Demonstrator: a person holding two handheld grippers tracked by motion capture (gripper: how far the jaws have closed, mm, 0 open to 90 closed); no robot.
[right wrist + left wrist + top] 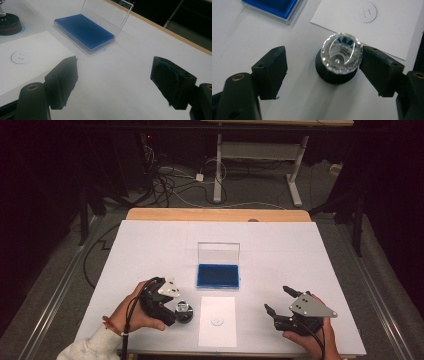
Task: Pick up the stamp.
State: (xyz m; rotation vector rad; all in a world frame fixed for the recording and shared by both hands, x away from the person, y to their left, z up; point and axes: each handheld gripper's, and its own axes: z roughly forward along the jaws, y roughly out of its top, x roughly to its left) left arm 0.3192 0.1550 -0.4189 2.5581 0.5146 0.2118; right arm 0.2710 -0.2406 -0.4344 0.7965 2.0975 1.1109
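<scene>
A stamp (183, 310) with a clear faceted handle and a round black base stands upright on the white table, just left of a white paper sheet (217, 320). The sheet carries a faint round print (367, 11). My left gripper (177, 314) is open around the stamp (342, 53): one pad sits right beside the handle, the other stands well apart from it. Behind the paper lies a blue ink pad (218, 275) in a clear case with its lid raised. My right gripper (276, 298) hovers open and empty right of the paper, facing the ink pad (83, 30).
The white table cover (300, 255) ends at a wooden strip (217, 214) along the far edge. Beyond it are cables on the floor and the legs of another desk (295, 180). Both hands come in at the table's near edge.
</scene>
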